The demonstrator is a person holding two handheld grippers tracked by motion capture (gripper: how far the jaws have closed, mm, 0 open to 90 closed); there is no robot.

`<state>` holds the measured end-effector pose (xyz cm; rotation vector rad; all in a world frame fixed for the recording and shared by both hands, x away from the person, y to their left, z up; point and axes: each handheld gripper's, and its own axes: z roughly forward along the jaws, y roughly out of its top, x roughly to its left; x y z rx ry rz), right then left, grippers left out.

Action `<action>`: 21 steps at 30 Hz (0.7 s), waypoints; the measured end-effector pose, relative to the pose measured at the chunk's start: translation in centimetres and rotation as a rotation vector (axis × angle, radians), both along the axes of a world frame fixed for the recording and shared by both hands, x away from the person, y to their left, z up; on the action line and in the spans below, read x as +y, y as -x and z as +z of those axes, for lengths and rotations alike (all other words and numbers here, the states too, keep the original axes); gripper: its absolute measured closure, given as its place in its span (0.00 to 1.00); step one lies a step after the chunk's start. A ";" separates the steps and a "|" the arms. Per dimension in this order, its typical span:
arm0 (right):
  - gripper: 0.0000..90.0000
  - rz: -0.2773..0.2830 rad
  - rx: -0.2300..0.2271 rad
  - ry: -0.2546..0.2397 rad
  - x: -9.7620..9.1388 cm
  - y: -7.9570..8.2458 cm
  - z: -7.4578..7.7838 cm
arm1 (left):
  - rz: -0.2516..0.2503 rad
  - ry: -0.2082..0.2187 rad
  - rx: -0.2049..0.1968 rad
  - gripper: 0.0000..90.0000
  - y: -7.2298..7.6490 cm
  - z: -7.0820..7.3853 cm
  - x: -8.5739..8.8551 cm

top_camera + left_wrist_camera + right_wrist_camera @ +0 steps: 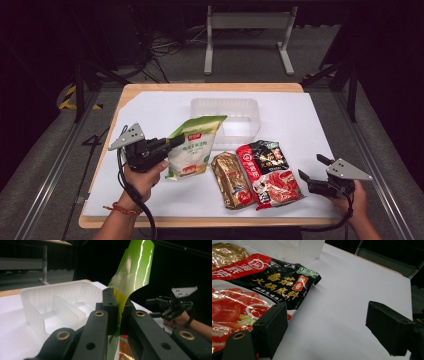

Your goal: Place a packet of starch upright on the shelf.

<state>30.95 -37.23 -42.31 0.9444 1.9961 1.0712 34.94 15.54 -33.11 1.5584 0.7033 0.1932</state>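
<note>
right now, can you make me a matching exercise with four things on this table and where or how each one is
Things:
1. green pouch
2. gold packet
3. clear tray
4. right hand-held gripper

States:
A. jaws open, nothing between them
B. lying flat between the green pouch and the red and black packet
C. pinched at its top edge by the left hand-held gripper
D. sits toward the table's far side, nothing in it

Pairs: 1-C, 2-B, 3-D, 4-A
</note>
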 end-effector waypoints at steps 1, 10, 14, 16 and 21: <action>0.20 0.000 0.000 0.000 0.0 0.0 0.0 | 0.016 0.003 -0.004 0.98 -0.2 0.2 -0.1; 0.20 -0.002 0.001 0.005 0.0 0.0 -0.1 | 0.064 0.036 -0.009 0.98 -2.4 1.1 -0.9; 0.20 -0.004 0.003 0.005 -0.1 0.0 -0.1 | 0.079 0.034 -0.007 0.98 -3.4 1.5 -1.6; 0.20 -0.003 0.002 0.003 -0.2 0.0 -0.1 | 0.088 0.030 -0.014 0.98 -3.8 1.6 -2.0; 0.20 -0.004 0.002 -0.001 -0.3 0.0 -0.1 | 0.106 0.044 -0.004 0.98 -4.8 1.6 -2.5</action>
